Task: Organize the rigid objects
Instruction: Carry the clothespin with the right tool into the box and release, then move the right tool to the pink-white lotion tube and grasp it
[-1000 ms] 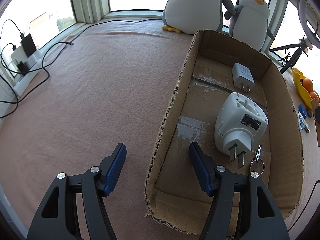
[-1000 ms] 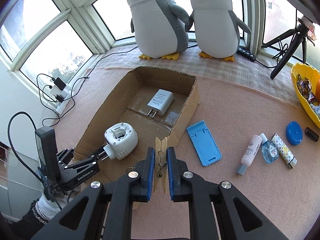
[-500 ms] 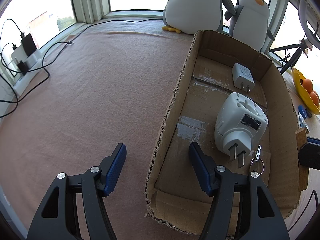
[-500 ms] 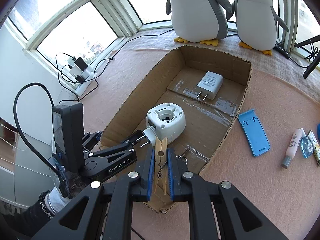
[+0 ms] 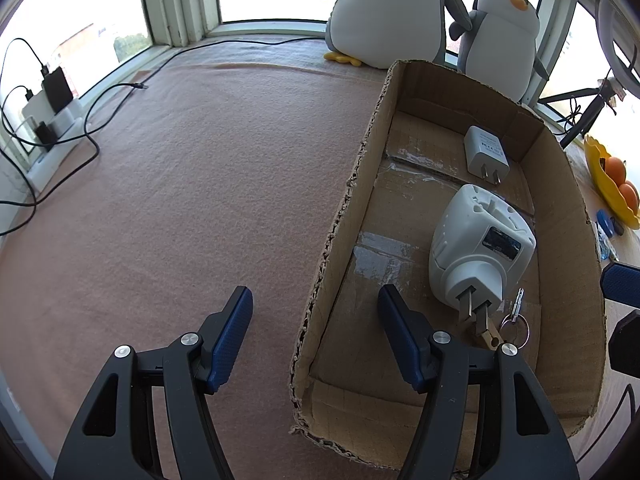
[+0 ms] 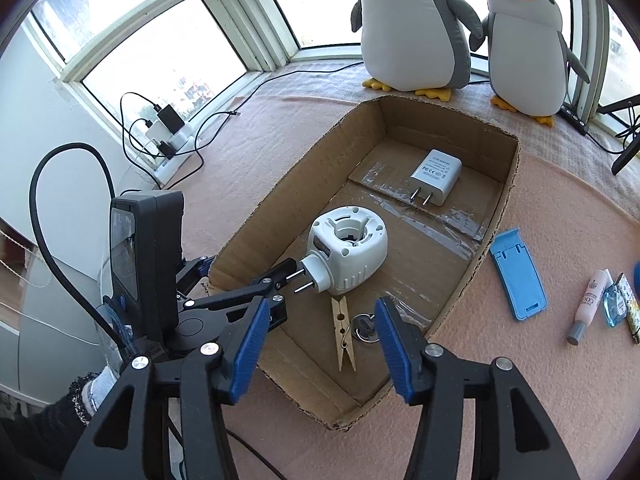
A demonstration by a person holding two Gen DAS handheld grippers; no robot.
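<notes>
**Peg down in the box**

The wooden clothespin lay on the cardboard box floor (beside a key ring), just below the round white plug adapter. The right gripper had just been opening, pads clear of it. The left gripper straddled the box wall, gripping nothing.

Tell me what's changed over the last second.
The right gripper carried the clothespin over the box; its jaws have just been opening, and the pin now lies free on the box floor beside the keyring. The left gripper stayed open astride the box wall; plug and charger unmoved.
</notes>
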